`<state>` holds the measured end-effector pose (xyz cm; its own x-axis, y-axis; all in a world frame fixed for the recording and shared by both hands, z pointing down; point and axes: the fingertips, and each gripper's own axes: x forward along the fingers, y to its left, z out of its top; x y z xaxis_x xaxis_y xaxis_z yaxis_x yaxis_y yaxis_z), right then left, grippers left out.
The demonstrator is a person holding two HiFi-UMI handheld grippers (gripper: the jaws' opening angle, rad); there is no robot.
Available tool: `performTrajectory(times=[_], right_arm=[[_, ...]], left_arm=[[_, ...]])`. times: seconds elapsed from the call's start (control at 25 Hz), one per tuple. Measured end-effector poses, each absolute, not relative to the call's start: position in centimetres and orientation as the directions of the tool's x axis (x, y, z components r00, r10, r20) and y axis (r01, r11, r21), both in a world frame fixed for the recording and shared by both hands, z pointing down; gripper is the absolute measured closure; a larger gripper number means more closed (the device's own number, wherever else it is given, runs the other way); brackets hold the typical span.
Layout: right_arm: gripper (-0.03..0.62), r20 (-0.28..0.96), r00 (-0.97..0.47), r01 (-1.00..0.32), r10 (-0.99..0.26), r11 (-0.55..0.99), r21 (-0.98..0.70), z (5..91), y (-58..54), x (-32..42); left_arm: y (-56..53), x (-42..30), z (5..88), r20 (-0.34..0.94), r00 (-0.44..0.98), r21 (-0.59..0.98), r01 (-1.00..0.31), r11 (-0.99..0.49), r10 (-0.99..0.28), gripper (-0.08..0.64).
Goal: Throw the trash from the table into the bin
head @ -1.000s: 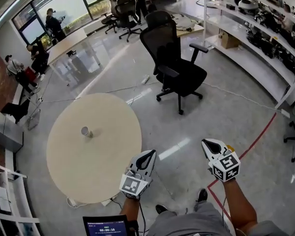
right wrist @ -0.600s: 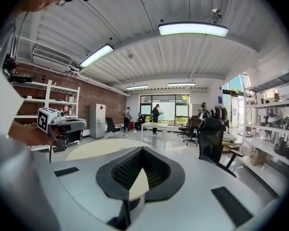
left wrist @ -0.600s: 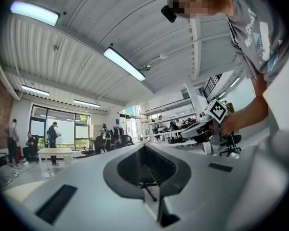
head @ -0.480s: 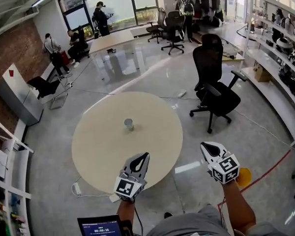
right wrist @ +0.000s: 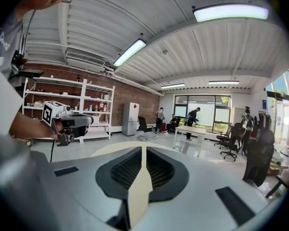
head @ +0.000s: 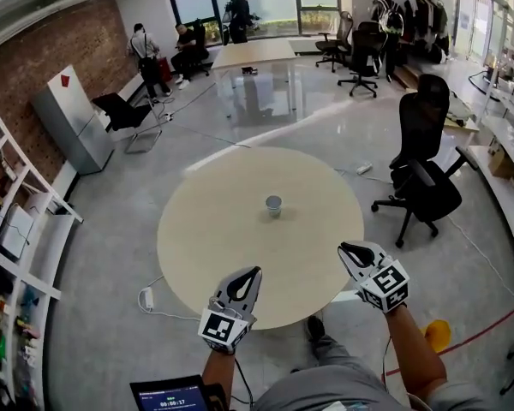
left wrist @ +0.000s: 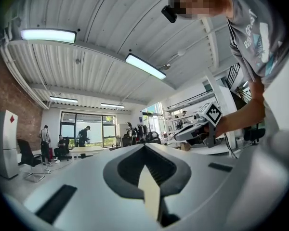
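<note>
A small grey cup (head: pixel 274 205) stands upright near the middle of the round beige table (head: pixel 207 248); nothing else lies on the table. My left gripper (head: pixel 254 272) hovers over the table's near edge, shut and empty. At about the same height, my right gripper (head: pixel 344 247) is over the near right rim, shut with nothing between its fingers. Both point toward the cup from well short of it. In the left gripper view the jaws (left wrist: pixel 145 147) meet in a closed line; the right gripper view shows its jaws (right wrist: pixel 143 149) closed the same way.
A black office chair (head: pixel 424 174) stands right of the table, and a yellow object (head: pixel 436 333) lies on the floor by my right arm. Shelves (head: pixel 17 229) and a white cabinet (head: pixel 68 118) line the left wall. People stand by a far table (head: pixel 253 56).
The view has swung so the table now lies straight ahead. Both grippers have moved from over the floor beside the table to its near edge. Their jaws stayed shut.
</note>
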<state>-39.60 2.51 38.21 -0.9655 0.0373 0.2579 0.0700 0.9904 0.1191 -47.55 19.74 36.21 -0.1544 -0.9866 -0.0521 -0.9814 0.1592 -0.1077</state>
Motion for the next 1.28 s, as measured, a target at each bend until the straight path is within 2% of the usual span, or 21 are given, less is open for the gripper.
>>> performTrajectory(times=[0.12, 0.2, 0.32, 0.52, 0.84, 1.12, 1.16, 1.2, 1.28], right_arm=[[0.580, 0.276, -0.956, 0.142, 0.103, 0.982, 0.124, 39.5, 1.9, -44.4], [0.503, 0.299, -0.943, 0.188, 0.148, 0.976, 0.111, 40.5, 1.3, -48.2], [0.434, 0.356, -0.910, 0.261, 0.212, 0.961, 0.093, 42.9, -0.1, -54.4], [0.436, 0.470, -0.834, 0.370, 0.290, 0.925, 0.087, 49.7, -3.4, -63.4], [0.436, 0.683, -0.675, 0.556, 0.280, 0.801, 0.222, 61.0, -5.7, -75.5], [0.437, 0.817, -0.560, 0.642, 0.136, 0.694, 0.325, 68.4, -7.9, -79.4], [0.463, 0.826, -0.551, 0.639, 0.122, 0.698, 0.323, 69.1, -8.1, -79.8], [0.558, 0.832, -0.542, 0.633, 0.117, 0.708, 0.313, 69.6, -8.1, -80.0], [0.565, 0.836, -0.534, 0.613, 0.127, 0.739, 0.280, 70.0, -8.0, -80.0]], left_arm=[[19.2, -49.8, 36.9, -0.028, -0.199, -0.112, -0.973, 0.200, -0.980, 0.518], [18.7, -51.7, 37.4, -0.009, -0.225, -0.104, -0.969, 0.224, -0.974, 0.518], [17.3, -55.1, 39.2, 0.031, -0.267, -0.077, -0.961, 0.264, -0.963, 0.518], [13.1, -59.5, 43.4, 0.079, -0.324, 0.001, -0.946, 0.325, -0.943, 0.518], [11.1, -61.9, 49.5, 0.184, -0.365, 0.100, -0.917, 0.387, -0.913, 0.518], [12.0, -62.4, 51.9, 0.235, -0.418, 0.137, -0.880, 0.456, -0.877, 0.518], [12.2, -62.7, 52.2, 0.239, -0.421, 0.138, -0.877, 0.460, -0.875, 0.518], [12.4, -62.8, 52.5, 0.242, -0.423, 0.138, -0.876, 0.463, -0.873, 0.518], [12.7, -62.9, 52.9, 0.243, -0.427, 0.135, -0.874, 0.466, -0.871, 0.518]])
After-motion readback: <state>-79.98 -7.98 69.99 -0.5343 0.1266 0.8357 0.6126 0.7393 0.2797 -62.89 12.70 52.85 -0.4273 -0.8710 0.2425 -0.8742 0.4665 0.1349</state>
